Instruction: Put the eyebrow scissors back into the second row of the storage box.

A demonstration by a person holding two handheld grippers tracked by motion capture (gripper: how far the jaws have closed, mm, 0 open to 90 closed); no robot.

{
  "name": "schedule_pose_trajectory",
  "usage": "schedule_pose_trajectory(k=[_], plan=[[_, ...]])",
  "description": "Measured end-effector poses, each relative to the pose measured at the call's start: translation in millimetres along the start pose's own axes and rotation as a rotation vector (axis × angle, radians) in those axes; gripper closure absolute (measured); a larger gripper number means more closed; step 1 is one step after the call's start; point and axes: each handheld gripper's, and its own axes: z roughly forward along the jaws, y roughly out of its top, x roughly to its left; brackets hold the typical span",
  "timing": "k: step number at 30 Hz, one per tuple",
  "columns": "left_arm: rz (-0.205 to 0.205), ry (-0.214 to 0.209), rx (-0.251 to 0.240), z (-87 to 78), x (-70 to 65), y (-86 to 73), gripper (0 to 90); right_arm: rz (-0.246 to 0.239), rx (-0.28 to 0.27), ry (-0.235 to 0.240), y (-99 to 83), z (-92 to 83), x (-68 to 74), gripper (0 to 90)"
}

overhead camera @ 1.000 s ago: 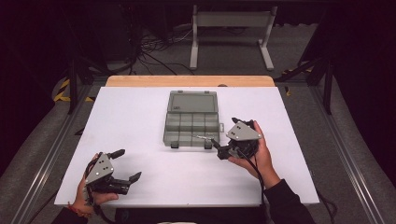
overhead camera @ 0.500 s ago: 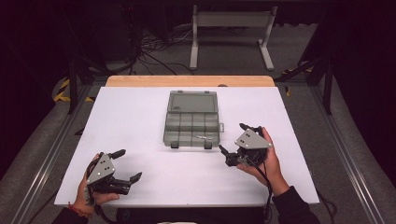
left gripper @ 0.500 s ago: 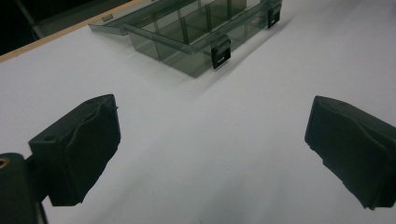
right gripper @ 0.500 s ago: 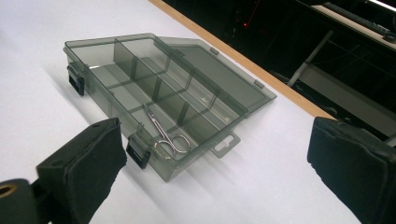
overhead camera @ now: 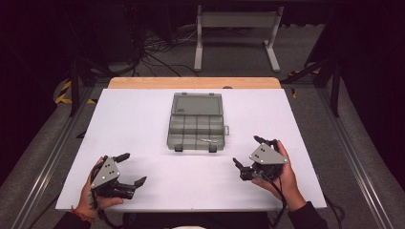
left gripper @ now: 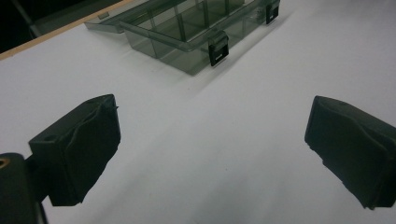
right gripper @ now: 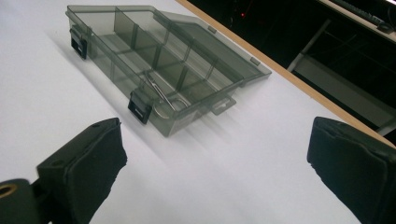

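Observation:
A smoky clear compartment box (overhead camera: 190,128) lies open at the middle of the white table (overhead camera: 143,119), its lid (overhead camera: 197,104) folded flat toward the back. A small metal clip (overhead camera: 208,140) rests in a front right compartment; the right gripper view shows the clip (right gripper: 161,98) inside the box (right gripper: 121,42). My right gripper (overhead camera: 246,150) is open with nothing in it, in a hand to the front right of the box and apart from it. My left gripper (overhead camera: 133,168) is open too and holds nothing, low near the front left edge. Ahead of its fingers (left gripper: 74,149) lies the box (left gripper: 196,28).
A wooden strip (overhead camera: 191,82) runs along the table's far edge. Behind it stand a metal frame (overhead camera: 236,33) and cables (overhead camera: 157,47) on the floor. Bare white table surface spreads around the box on all sides.
My right gripper has drawn back from the box's front right corner toward the front right of the table. The left gripper has stayed put.

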Motion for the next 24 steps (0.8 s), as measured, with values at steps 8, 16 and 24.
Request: schedule_pose_trajectory(k=[8, 16, 24], plan=[[-0.003, -0.008, 0.003, 1.5, 0.6, 0.2, 4.1, 0.017, 0.02, -0.018, -19.5, -11.1, -4.0, 4.9], [-0.003, -0.004, 0.008, 2.3, 0.6, 0.3, 3.9, 0.028, 0.048, -0.032, -42.9, -17.6, -6.8, 5.1], [-0.004, -0.002, 0.009, 3.0, 0.6, 1.0, 3.9, 0.07, 0.067, -0.034, -62.7, -21.4, -8.2, 5.3]])
